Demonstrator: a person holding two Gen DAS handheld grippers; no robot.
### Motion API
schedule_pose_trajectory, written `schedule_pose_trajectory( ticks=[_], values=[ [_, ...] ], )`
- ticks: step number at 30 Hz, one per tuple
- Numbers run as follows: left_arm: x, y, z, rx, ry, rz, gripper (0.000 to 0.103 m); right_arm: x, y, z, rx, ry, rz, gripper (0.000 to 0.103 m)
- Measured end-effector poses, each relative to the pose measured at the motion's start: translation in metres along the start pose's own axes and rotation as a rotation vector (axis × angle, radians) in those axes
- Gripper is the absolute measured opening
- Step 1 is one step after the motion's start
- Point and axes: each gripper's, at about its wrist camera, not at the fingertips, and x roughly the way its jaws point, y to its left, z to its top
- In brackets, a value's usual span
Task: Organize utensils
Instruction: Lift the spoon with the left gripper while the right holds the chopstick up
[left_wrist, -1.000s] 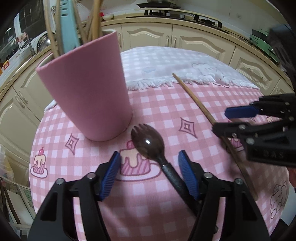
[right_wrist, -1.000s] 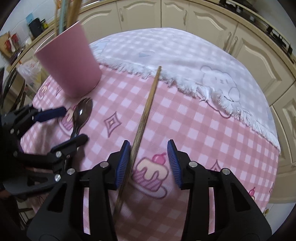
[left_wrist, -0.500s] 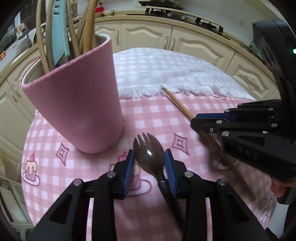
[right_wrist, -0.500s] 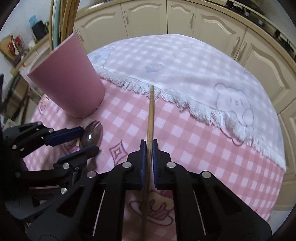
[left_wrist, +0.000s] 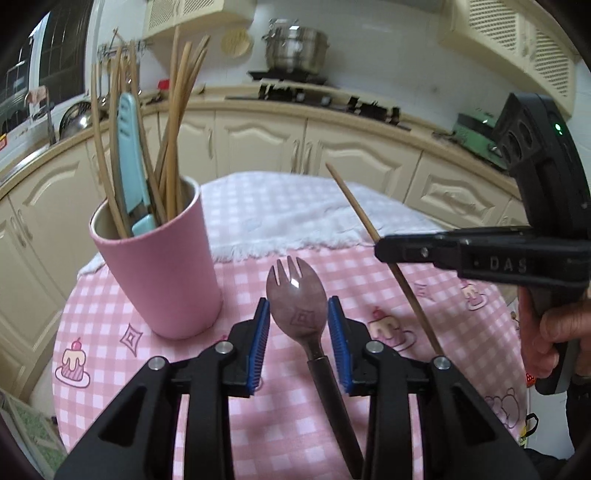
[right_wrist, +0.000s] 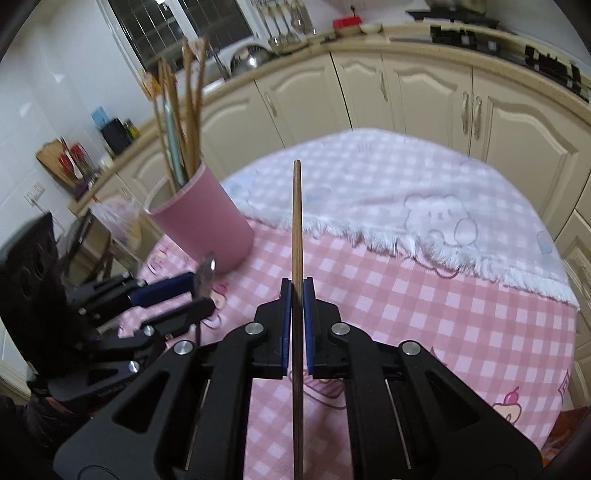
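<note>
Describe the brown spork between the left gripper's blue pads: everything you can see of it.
The spork is a dark brown, glossy utensil that looks like plastic or lacquered wood, with a rounded bowl ending in short tines and a darker, narrower handle running back under the camera. It sits between the jaws of the left gripper, the blue pads at the bowl's sides, tines pointing away toward the white towel. It appears lifted above the pink checked tablecloth, right of the pink cup. A highlight glints on its bowl.
</note>
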Motion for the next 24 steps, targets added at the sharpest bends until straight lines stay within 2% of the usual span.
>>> schedule_pose_trajectory(
  ticks=[3,5,6,10,13,15,17,18,19,21,24],
  values=[
    [-0.011,-0.005,0.001,0.018,-0.045,-0.025,0.03,-0.012,0.003,0.001,0.001,-0.048,0.018,0.007],
    [-0.019,-0.006,0.002,0.02,-0.074,-0.036,0.025,-0.019,0.006,0.002,0.002,-0.074,0.019,0.007],
    [-0.022,-0.005,0.002,0.018,-0.08,-0.043,0.0,-0.023,0.005,0.003,0.005,-0.083,0.021,0.007],
    [-0.024,0.0,0.007,0.006,-0.09,-0.066,0.0,-0.031,0.006,0.008,0.01,-0.121,0.029,0.006],
    [-0.016,0.0,0.007,0.009,-0.053,-0.057,0.0,-0.03,0.008,0.011,0.003,-0.112,0.017,0.006],
    [-0.011,0.0,0.006,0.015,-0.027,-0.041,0.005,-0.027,0.007,0.009,0.006,-0.096,0.006,0.007],
    [-0.003,-0.001,0.006,0.027,0.01,-0.046,0.03,-0.025,0.005,0.007,0.008,-0.082,-0.001,0.007],
    [0.0,-0.002,0.006,0.032,0.02,-0.038,0.052,-0.024,0.004,0.007,0.01,-0.079,-0.005,0.007],
    [0.002,-0.003,0.003,0.038,0.03,-0.039,0.056,-0.024,0.003,0.006,0.012,-0.075,-0.008,0.007],
    [0.012,-0.005,0.002,0.049,0.055,-0.06,0.056,-0.023,0.0,0.004,0.016,-0.068,-0.014,0.007],
    [0.034,-0.01,0.001,0.085,0.114,-0.037,0.056,-0.023,-0.005,0.002,0.026,-0.061,-0.019,0.007]
  ],
)
